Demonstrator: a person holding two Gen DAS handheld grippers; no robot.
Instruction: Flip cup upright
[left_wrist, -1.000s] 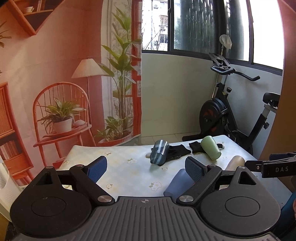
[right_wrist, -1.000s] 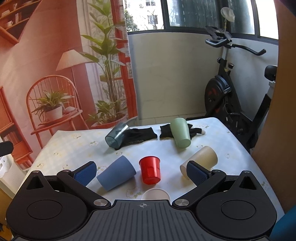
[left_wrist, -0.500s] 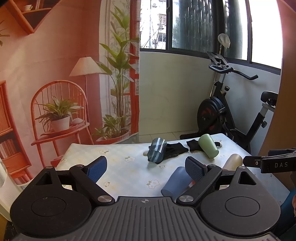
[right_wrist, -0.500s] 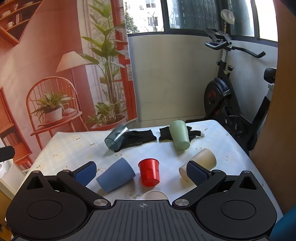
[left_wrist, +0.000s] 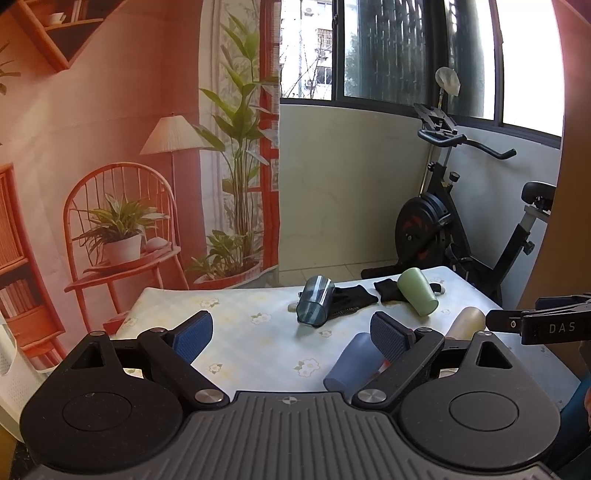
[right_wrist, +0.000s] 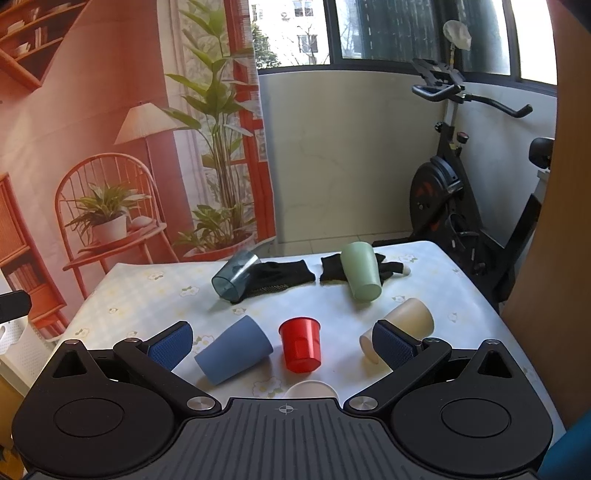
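While cups lie tipped | black gloves (right_wrist: 282, 275) under green cup (right_wrist: 361, 273)

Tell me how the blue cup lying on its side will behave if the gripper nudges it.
The blue cup lies on its tapered side, so it would probably roll in an arc. It looks like light plastic, likely skidding on the smooth table.

Open right claw (right_wrist: 282, 345) above toppled cups (right_wrist: 233, 357)
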